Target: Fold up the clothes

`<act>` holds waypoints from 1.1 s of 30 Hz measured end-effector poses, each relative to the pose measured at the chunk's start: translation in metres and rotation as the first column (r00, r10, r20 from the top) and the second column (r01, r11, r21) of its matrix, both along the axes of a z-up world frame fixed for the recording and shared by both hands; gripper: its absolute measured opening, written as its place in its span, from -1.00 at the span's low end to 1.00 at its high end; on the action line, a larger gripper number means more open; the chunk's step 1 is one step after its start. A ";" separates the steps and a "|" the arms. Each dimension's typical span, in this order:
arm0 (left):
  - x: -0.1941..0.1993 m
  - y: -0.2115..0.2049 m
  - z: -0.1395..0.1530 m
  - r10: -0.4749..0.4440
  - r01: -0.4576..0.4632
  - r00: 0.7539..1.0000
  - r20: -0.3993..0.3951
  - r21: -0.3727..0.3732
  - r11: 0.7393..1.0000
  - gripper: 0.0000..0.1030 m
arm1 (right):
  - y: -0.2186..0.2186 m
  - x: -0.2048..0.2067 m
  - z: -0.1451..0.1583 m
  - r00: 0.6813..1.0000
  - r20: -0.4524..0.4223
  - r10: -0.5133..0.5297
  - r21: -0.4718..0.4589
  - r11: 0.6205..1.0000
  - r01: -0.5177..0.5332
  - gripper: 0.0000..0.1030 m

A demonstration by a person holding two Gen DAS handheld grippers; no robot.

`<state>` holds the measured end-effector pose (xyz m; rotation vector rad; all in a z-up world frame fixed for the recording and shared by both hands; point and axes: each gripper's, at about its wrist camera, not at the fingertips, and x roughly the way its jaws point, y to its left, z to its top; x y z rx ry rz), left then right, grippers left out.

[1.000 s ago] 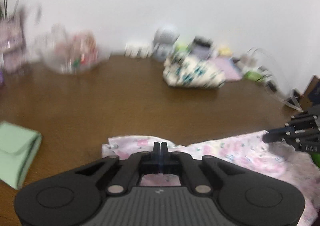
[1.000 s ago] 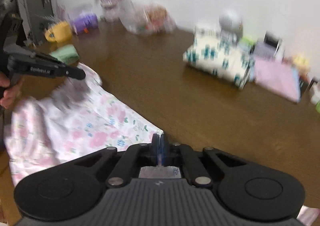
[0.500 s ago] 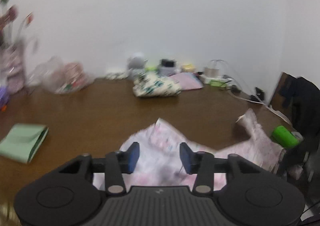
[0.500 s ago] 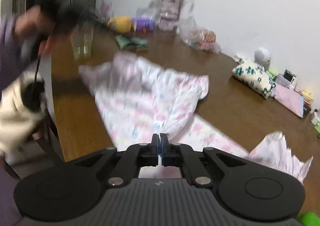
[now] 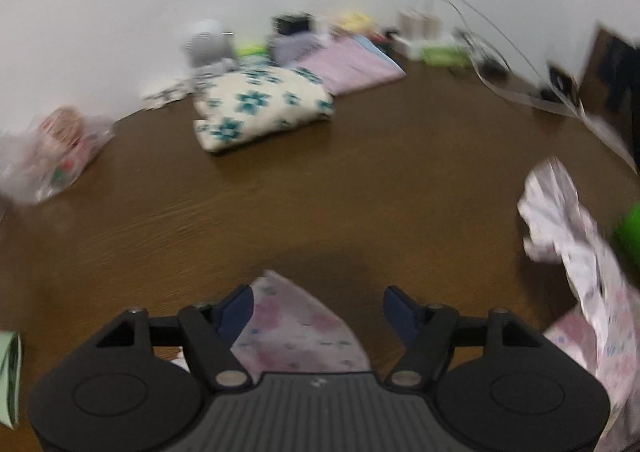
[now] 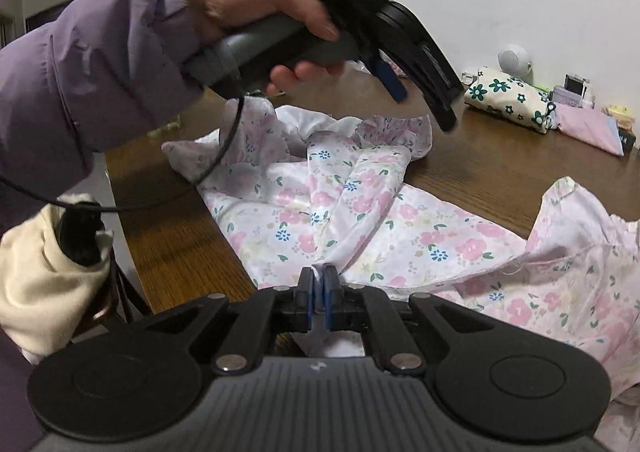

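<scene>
Garment: we have the floral garment [image 6: 360, 212] spread rumpled on the table [image 6: 480, 168].
Right gripper [image 6: 319, 288]: we keep it pinched shut on a fabric fold.
Left gripper [image 5: 318, 308]: jaws opening, fabric point between them, unclamped.
Technique: we should flatten wrinkles before regripping.

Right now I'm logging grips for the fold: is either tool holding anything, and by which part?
The right tool pinches the floral garment at a bunched fold near its near edge. The left tool is opening and grips nothing; a corner lies loose between its fingers.
</scene>
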<state>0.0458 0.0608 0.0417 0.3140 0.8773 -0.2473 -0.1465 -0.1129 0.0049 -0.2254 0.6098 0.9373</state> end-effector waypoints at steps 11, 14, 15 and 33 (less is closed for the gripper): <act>-0.009 0.011 -0.023 0.080 -0.080 0.997 0.006 0.010 0.997 -0.99 | -0.008 0.000 -0.005 1.000 -0.024 0.014 0.061 0.998 -0.012 -0.92; -0.037 0.037 -0.006 0.170 -0.160 0.981 0.093 -0.101 0.982 -1.00 | -0.010 0.001 -0.006 0.999 -0.032 0.012 0.074 0.997 -0.010 -0.92; -0.051 0.046 0.003 0.206 -0.188 0.969 0.133 -0.140 0.972 -1.00 | -0.010 0.001 -0.006 0.999 -0.034 0.012 0.077 0.997 -0.010 -0.92; -0.282 0.174 -0.011 0.704 -0.524 0.673 0.226 -0.527 0.669 -0.61 | -0.004 -0.002 0.005 1.000 -0.030 -0.008 0.026 1.000 0.009 -0.77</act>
